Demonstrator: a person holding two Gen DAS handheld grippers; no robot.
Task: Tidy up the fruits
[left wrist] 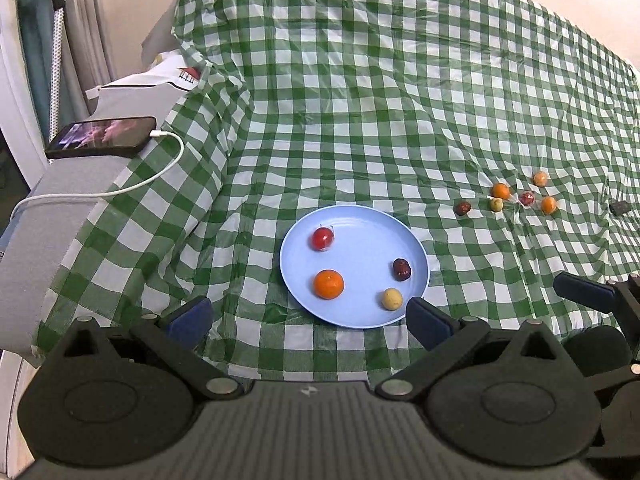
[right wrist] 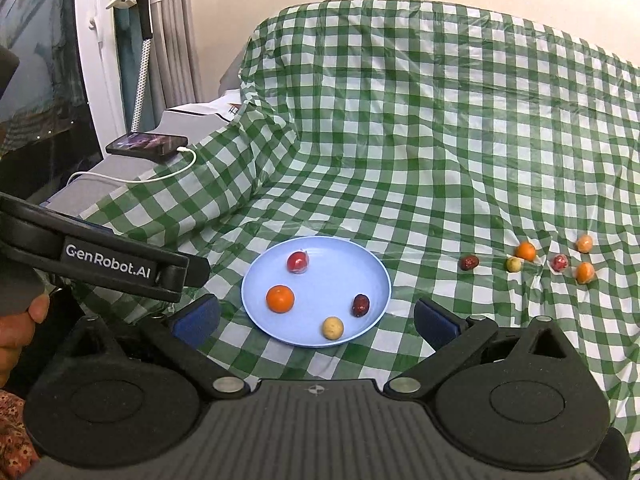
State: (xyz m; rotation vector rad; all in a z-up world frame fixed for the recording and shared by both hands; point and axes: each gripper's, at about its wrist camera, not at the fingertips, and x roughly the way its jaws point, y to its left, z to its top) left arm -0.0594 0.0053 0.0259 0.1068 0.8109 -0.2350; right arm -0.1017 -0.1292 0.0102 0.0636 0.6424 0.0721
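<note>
A light blue plate (left wrist: pixel 360 236) (right wrist: pixel 320 252) lies on the green checked cloth. In it are a red fruit (left wrist: pixel 322 238) (right wrist: pixel 297 262), an orange (left wrist: pixel 328 284) (right wrist: pixel 280 299), a dark red date (left wrist: pixel 401 269) (right wrist: pixel 360 305) and a small yellow fruit (left wrist: pixel 391 299) (right wrist: pixel 333 327). Several more small fruits (left wrist: pixel 501 191) (right wrist: pixel 525 251) lie in a loose group on the cloth to the right, with a dark date (left wrist: pixel 463 208) (right wrist: pixel 468 262) nearest the plate. My left gripper (left wrist: pixel 308 322) is open and empty just before the plate. My right gripper (right wrist: pixel 316 322) is open and empty at the plate's near rim.
A phone (left wrist: pixel 102 137) (right wrist: pixel 148 147) with a white charging cable (left wrist: pixel 132 188) lies on a grey ledge at the left. A small dark object (left wrist: pixel 620 207) lies on the cloth at the far right. The cloth rises steeply behind the plate.
</note>
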